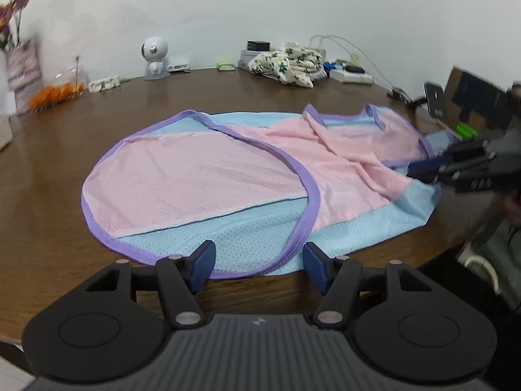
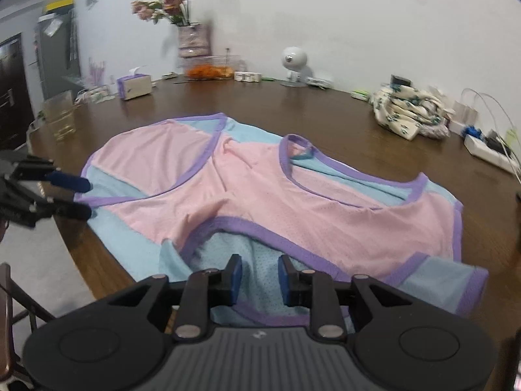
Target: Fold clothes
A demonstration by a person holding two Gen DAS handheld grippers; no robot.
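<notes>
A pink and light-blue mesh vest with purple trim [image 1: 208, 179] lies spread on the brown wooden table [image 1: 49, 169]; it also shows in the right wrist view [image 2: 260, 189]. My left gripper [image 1: 259, 265] is open, its blue pads astride the vest's near purple-trimmed edge. It also shows at the left of the right wrist view [image 2: 79, 197], open at the vest's edge. My right gripper [image 2: 259, 278] is open over the blue mesh near an armhole. It also shows at the right of the left wrist view [image 1: 420, 171], its fingertips at the vest's far side.
A crumpled floral garment [image 1: 286, 62] lies at the table's back, beside a power strip with cables [image 1: 351, 75]. A small white robot figure [image 1: 153, 57], a bowl of oranges [image 1: 55, 93], a vase of flowers [image 2: 192, 37] and a tissue box [image 2: 135, 86] stand along the far edge.
</notes>
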